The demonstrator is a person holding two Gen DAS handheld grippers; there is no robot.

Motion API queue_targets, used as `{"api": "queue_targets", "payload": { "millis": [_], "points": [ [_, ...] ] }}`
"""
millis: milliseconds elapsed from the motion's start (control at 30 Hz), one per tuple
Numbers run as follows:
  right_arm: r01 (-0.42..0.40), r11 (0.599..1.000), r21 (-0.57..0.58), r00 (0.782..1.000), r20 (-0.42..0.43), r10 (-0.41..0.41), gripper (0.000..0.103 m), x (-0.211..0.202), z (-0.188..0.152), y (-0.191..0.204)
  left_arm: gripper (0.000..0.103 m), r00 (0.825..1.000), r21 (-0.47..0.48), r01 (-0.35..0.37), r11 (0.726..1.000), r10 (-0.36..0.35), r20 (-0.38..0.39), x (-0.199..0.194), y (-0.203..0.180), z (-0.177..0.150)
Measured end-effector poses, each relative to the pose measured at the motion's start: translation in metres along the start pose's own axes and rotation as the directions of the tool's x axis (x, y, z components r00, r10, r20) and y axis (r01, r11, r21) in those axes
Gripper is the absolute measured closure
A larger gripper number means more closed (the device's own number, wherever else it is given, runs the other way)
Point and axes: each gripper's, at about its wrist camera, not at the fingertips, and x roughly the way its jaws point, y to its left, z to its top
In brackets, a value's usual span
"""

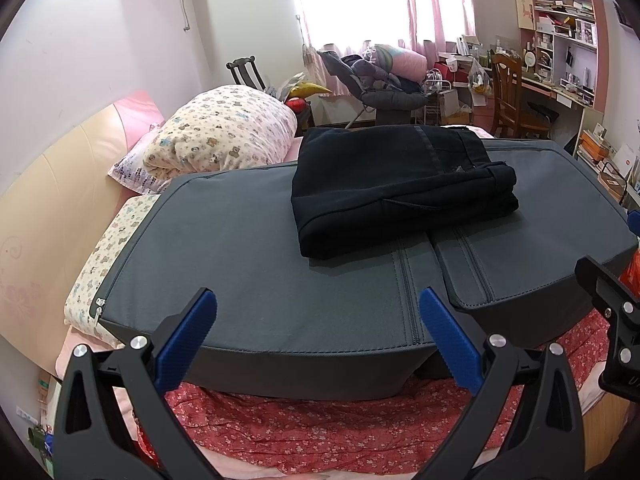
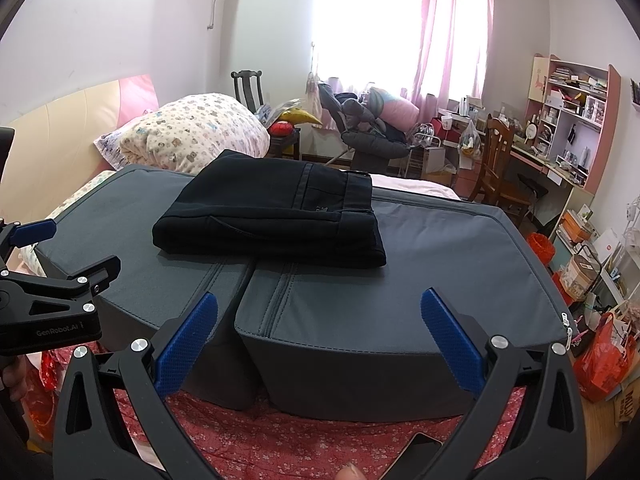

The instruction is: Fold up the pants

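The pants [image 1: 400,192] lie folded into a compact dark rectangle of several stacked layers, resting on top of the 2 grey cushions [image 1: 256,256] that sit side by side on the bed, straddling the seam between them and nearer the far edge than the near one. The waistband end with its belt loops faces the far right, and the thick folded edges face the near side; in the right wrist view the stack looks fairly square, with only a slight overhang of the lower layers at the near right corner. Judging from this, the folding itself appears essentially done, and at most a small straightening or pressing of the layers is left. The left hand-held gripper [image 1: 318,320] hangs off the near edge of the cushions with its blue pads spread wide apart and nothing between them. The right hand-held gripper [image 2: 319,320] sits likewise at the near edge, its jaws wide apart and holding nothing, well clear of the pants. Beyond the cushions, a bear-print quilt [image 2: 196,132] is bundled at the bed's head end.
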Motion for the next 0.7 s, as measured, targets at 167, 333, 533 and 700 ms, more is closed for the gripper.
{"api": "queue_targets", "payload": {
  "millis": [167, 333, 533, 700],
  "points": [
    [-0.001, 1.000, 0.000, 1.000, -0.001, 0.001, 0.001, -0.0001, 0.0000, 0.0004, 0.002, 1.000, 0.001, 0.002, 1.000, -0.002, 0.000, 0.0020, -0.0009, -0.0009],
    [-0.002, 1.000, -0.001, 1.000, 0.000, 0.002, 0.001, 0.0002, -0.0002, 0.0005, 0.002, 1.000, 0.000, 0.003, 1.000, -0.003, -0.001, 0.0019, -0.0005, -0.0006],
    [-0.007, 1.000, -0.004, 1.000, -0.001, 0.007, 0.001, 0.0012, -0.0038, 0.0057, 0.002, 1.000, 0.002, 0.005, 1.000, -0.005, -0.003, 0.0048, -0.0006, -0.0004],
    [-0.007, 1.000, -0.003, 1.000, -0.002, 0.007, 0.001, 0.0019, -0.0022, 0.0034, 0.002, 1.000, 0.003, 0.007, 1.000, -0.007, -0.005, 0.0061, -0.0008, -0.0006]
  ]
}}
